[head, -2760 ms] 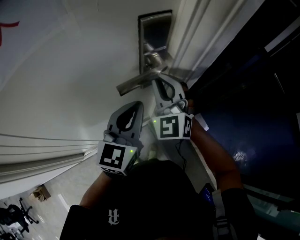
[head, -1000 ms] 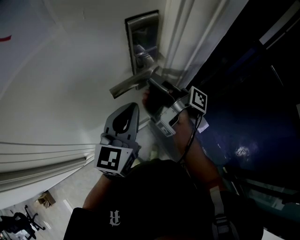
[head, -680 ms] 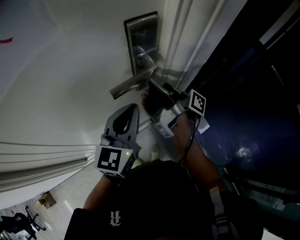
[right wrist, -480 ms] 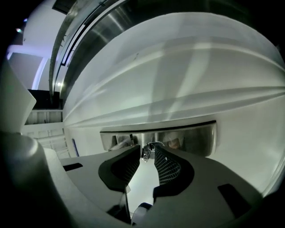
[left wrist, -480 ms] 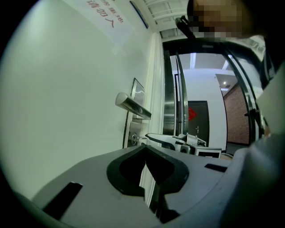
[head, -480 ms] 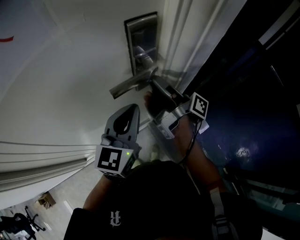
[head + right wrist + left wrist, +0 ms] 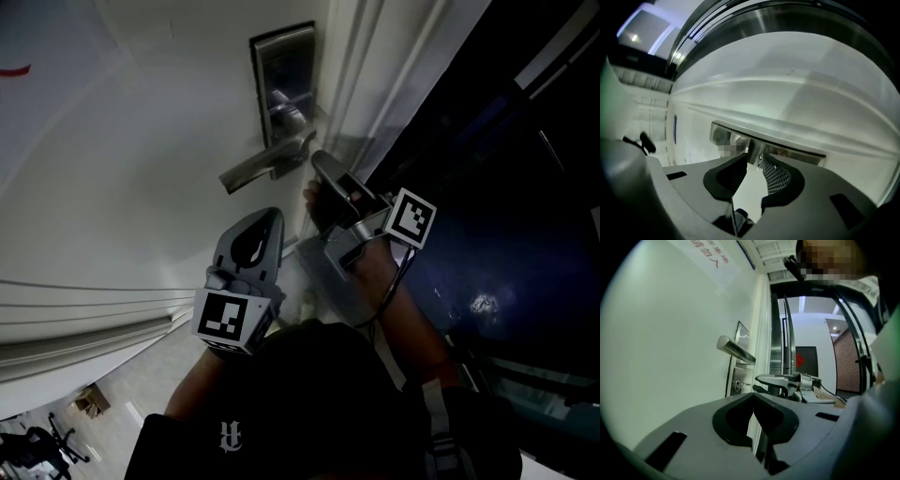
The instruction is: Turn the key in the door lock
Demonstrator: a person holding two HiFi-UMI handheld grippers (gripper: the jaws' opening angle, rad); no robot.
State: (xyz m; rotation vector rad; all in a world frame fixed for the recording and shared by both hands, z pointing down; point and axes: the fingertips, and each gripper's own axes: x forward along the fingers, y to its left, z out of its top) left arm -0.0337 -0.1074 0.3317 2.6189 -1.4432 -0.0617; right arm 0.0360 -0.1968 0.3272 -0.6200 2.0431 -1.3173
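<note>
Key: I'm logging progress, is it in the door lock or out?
In: the small silver key juts from the round metal lock under the lever handle.

— Any writing to read?
— Blue Chinese characters on a white sign (image 7: 711, 258) high on the wall, cut off at the edge; I can't read them surely.
— Anything else?
— A white emblem (image 7: 228, 435) on the person's dark garment, with no legible letters. A black-and-white square code sits on the cube (image 7: 225, 319) of the left claw (image 7: 272, 217), another on the cube (image 7: 412, 217) of the right claw (image 7: 321, 161).
</note>
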